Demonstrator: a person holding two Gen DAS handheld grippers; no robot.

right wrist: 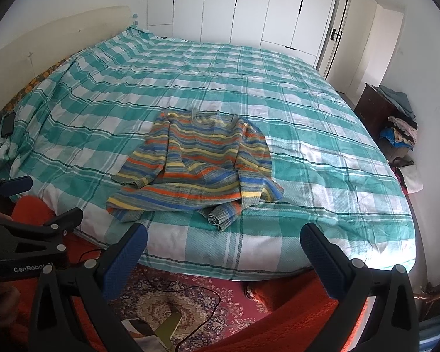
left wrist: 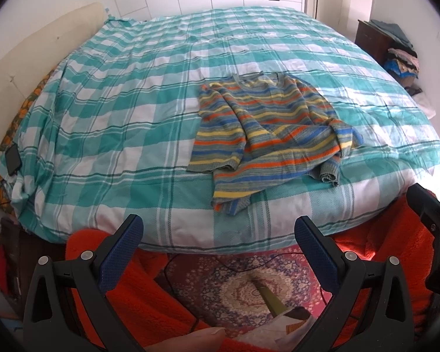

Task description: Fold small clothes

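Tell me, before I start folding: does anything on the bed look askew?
Yes. The striped sweater lies crooked and rumpled on the checked bedspread, sleeves thrown across the body and one cuff rolled near the bed's edge. Both grippers are open and empty.

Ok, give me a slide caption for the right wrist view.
Open right gripper faces a rumpled striped sweater on a checked bed, before folding.

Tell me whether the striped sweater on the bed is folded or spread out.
Partly folded, not neatly: the striped sweater lies rumpled on the bed, both sleeves crossed over its body, hem bunched. Neither gripper touches it.
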